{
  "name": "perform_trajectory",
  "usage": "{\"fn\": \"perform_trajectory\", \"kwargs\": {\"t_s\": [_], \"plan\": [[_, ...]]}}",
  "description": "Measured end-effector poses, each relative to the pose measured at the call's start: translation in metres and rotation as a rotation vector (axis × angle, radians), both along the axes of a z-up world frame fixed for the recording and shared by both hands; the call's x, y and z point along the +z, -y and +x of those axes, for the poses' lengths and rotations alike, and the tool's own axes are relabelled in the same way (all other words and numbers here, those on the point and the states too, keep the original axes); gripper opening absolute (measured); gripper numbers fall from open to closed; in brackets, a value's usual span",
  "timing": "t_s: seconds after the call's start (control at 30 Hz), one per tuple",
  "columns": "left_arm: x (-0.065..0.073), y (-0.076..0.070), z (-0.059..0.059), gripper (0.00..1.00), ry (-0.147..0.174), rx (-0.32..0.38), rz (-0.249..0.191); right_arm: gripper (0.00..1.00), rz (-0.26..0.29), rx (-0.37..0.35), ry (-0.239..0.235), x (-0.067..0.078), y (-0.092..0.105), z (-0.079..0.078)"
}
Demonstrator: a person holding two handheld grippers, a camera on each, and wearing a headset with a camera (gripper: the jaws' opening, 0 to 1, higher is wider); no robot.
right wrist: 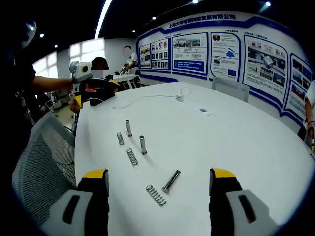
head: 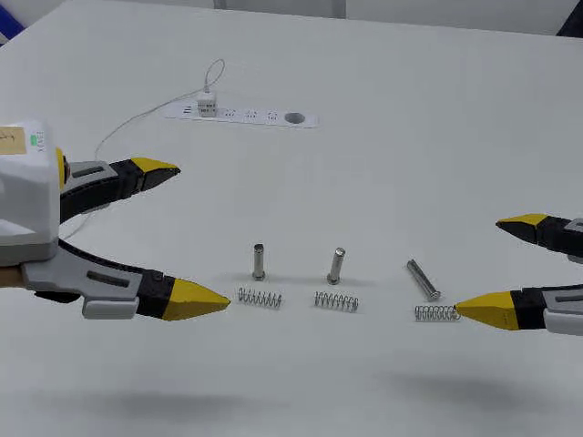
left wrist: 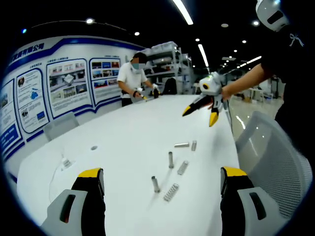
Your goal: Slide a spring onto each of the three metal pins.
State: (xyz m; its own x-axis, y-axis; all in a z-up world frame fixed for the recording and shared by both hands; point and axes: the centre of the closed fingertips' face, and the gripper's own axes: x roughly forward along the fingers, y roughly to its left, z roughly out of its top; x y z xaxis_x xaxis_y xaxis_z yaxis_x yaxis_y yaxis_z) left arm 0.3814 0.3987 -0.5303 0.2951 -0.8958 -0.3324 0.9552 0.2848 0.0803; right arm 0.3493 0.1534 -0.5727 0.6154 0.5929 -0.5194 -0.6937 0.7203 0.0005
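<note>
- Silver metal pins, three, rest on the white table, a coiled wire spring laid beside each, seemingly paired for threading.
- Your left tongs and right tongs flank them, spread and empty.

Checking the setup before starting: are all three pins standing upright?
No: the left pin and middle pin stand on end, but the right pin lies on its side.

White round table, blue-trim wall w/ posters, dark ceiling, strip lights, mesh chair
</note>
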Motion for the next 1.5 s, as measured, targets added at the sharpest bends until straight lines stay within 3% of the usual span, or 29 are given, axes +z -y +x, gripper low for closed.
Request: {"fn": "perform_trajectory", "kwargs": {"t_s": [0.27, 0.4, 0.5, 0.67, 0.93, 1.17, 1.3, 1.5], "plan": [[0.002, -0.01, 0.004, 1.0, -0.005, 0.027, -0.008, 0.84, 0.0, 0.019, -0.009, -0.001, -0.008, 0.01], [0.001, -0.014, 0.004, 1.0, -0.013, 0.026, -0.008, 0.85, 0.031, 0.013, 0.002, 0.003, -0.014, 0.016], [0.0, -0.017, 0.005, 1.0, -0.015, 0.025, -0.003, 0.83, 0.012, 0.009, -0.002, 0.0, -0.014, 0.019], [0.001, -0.019, 0.011, 1.0, -0.013, 0.054, -0.018, 0.8, 0.044, -0.004, -0.035, -0.005, -0.016, 0.024], [-0.001, -0.018, 0.016, 1.0, -0.018, 0.052, -0.028, 0.7, 0.022, -0.051, -0.072, -0.018, -0.015, 0.035], [-0.002, -0.014, 0.017, 1.0, -0.02, 0.048, -0.039, 0.61, -0.037, -0.129, -0.144, -0.043, -0.005, 0.044], [-0.008, -0.013, 0.013, 1.0, -0.042, 0.034, -0.024, 0.56, -0.029, -0.145, -0.172, -0.054, -0.007, 0.048], [-0.009, -0.015, 0.014, 1.0, -0.046, 0.037, -0.018, 0.46, -0.049, -0.148, -0.212, -0.069, -0.011, 0.052]]}}
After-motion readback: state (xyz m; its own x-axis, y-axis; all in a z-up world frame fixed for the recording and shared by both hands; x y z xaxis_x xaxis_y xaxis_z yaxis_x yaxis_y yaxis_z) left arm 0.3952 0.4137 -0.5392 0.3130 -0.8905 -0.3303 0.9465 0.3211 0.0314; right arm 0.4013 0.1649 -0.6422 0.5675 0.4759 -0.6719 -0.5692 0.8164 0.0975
